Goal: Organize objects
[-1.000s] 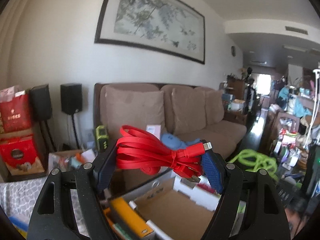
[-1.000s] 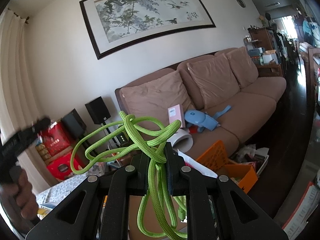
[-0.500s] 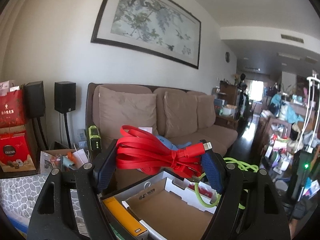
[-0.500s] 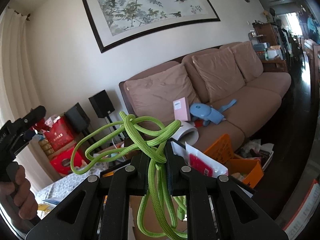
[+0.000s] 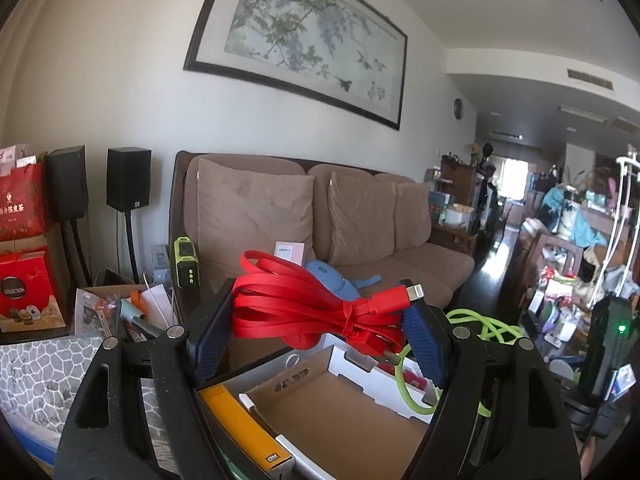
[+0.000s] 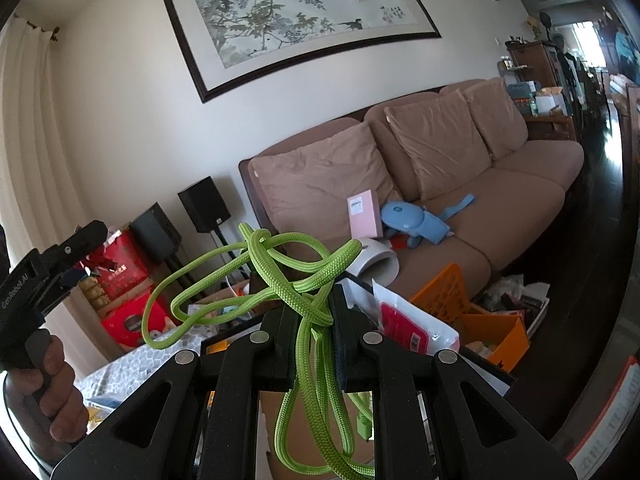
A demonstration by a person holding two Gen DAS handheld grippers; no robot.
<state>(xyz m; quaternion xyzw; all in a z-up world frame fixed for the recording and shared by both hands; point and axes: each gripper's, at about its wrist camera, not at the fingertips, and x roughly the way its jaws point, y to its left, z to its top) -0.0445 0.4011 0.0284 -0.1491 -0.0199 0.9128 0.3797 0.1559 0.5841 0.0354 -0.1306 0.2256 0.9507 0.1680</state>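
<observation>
In the left wrist view, a bundled flat red charging cable (image 5: 316, 312), tied at its middle with its silver-tipped connector pointing to the right, is pinched between the blue-padded fingers of the left gripper (image 5: 316, 336), which are spread wide around the bundle at the lower centre of the frame. Below the bundle, an open brown cardboard box with white flaps (image 5: 344, 412) is seen, with a yellow rectangular box (image 5: 244, 428) standing along its left side. A loop of braided lime-green cord (image 5: 484, 326) is visible at the lower right of this frame, just behind the right finger.

In the right wrist view, the same cord (image 6: 304, 292) is clamped between the nearly closed fingers of the right gripper (image 6: 314, 336) at the lower centre; tangled loops are spread upward and to the left, and strands are hung down below the fingers. At the left edge, a hand (image 6: 48, 392) is wrapped around the black handle of the other gripper.

A brown three-seat sofa with loose cushions (image 6: 460, 184) is set against the wall in the background, and a pale blue soft toy (image 6: 416, 220) and a pink box (image 6: 364, 214) are laid on its seat. An orange plastic crate (image 6: 480, 316) is placed at the lower right.
</observation>
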